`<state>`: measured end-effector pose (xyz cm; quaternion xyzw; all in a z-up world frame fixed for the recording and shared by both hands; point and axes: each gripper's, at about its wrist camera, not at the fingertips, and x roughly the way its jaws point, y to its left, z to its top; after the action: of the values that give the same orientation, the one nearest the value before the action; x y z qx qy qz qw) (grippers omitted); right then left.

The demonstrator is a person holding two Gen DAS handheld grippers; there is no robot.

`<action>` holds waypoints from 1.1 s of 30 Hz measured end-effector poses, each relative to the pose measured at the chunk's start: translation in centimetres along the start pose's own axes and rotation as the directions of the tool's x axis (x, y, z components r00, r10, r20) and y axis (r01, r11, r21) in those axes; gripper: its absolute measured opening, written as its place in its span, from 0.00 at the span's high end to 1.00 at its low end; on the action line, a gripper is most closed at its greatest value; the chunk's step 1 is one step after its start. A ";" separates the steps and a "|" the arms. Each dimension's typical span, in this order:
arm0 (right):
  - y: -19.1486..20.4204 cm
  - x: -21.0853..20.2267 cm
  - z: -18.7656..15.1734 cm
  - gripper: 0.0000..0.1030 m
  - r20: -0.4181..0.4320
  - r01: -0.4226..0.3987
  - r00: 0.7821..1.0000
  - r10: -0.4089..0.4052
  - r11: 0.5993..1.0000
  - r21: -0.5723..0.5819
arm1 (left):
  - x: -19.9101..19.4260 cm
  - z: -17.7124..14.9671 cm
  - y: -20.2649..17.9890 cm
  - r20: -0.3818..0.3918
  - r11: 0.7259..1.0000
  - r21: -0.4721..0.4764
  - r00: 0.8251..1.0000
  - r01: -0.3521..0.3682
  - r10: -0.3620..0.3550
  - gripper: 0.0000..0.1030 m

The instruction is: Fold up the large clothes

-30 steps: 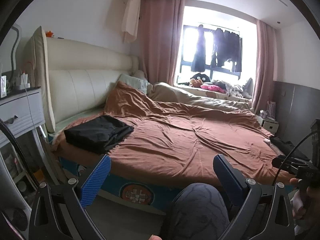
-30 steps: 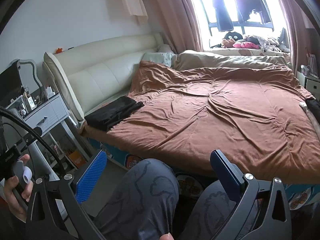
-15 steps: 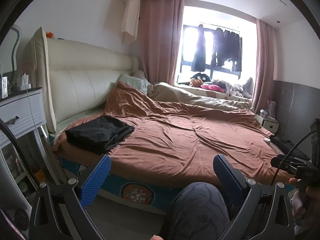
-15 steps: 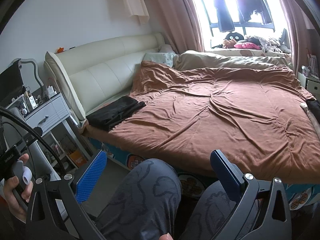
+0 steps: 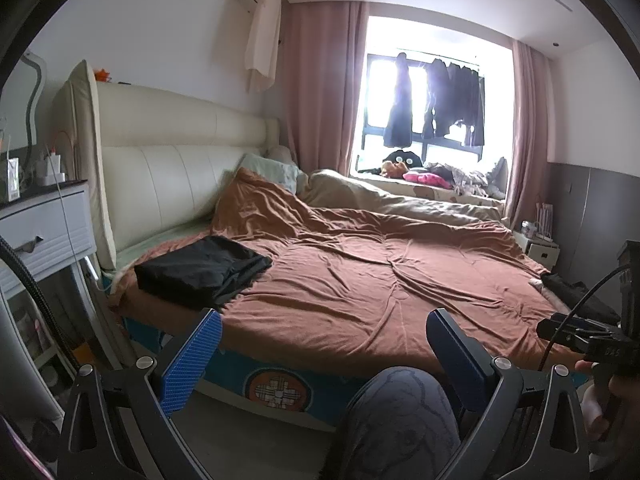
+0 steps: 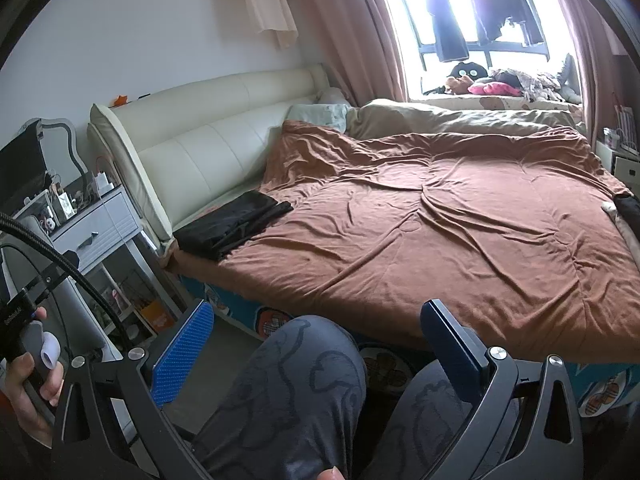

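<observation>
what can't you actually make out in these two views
- Dark garment at the bed's right edge: right wrist view cuts it at the frame edge; left wrist view hides part behind the other gripper's handle, so type unclear.
- Folded black garment: which kind of clothing, folds hide it.
- Clothes hanging at the window: backlit silhouettes in both views.
- Items on the nightstand: too small.

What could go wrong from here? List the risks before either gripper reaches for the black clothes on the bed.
1. The black garment lies at the bed's near corner; a careless pull could drag it off the edge.
2. The brown duvet beneath is wrinkled, so open fingers could pinch it too.
3. The cable near the left gripper might snag on the nightstand. The right gripper is open too.
</observation>
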<state>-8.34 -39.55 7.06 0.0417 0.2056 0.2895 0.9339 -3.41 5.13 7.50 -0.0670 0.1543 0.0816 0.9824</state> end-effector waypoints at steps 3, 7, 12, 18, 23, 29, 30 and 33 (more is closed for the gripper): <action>0.0 0.0 0.0 0.00 0.000 0.000 1.000 0.000 1.000 0.001 | 0.0 0.0 0.0 -0.002 1.000 0.003 1.000 0.003 -0.003 0.00; -0.1 0.1 -0.1 0.00 0.000 0.001 1.000 -0.001 1.000 0.004 | 0.1 0.1 -0.1 -0.009 1.000 0.012 1.000 0.007 -0.006 0.00; 0.0 0.1 -0.2 0.00 0.001 0.003 1.000 -0.003 1.000 0.008 | 0.2 0.1 -0.1 -0.011 1.000 0.013 1.000 0.006 -0.006 0.00; -0.1 0.1 -0.3 0.00 0.000 0.004 1.000 -0.004 1.000 0.013 | 0.4 0.1 0.0 -0.017 1.000 0.010 1.000 0.009 -0.009 0.00; -0.1 0.1 -0.3 0.00 -0.002 0.003 1.000 -0.003 1.000 0.018 | 0.4 0.1 0.0 -0.020 1.000 0.009 1.000 0.008 -0.008 0.00; 0.0 0.2 -0.3 0.00 -0.003 0.003 1.000 -0.003 1.000 0.021 | 0.7 -0.1 -0.1 -0.023 1.000 0.020 1.000 0.007 -0.006 0.00; 0.1 0.1 -0.3 0.00 -0.003 0.003 1.000 -0.003 1.000 0.021 | 0.8 -0.1 -0.2 -0.025 1.000 0.022 1.000 0.006 -0.005 0.00; 0.0 0.2 -0.3 0.00 -0.005 -0.001 1.000 0.001 1.000 0.020 | 1.0 -0.3 -0.1 -0.032 1.000 0.022 0.999 0.014 -0.014 0.00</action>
<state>-8.31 -39.41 6.76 0.0503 0.2108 0.2879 0.9328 -2.52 5.12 6.93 -0.0586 0.1702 0.0719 0.9810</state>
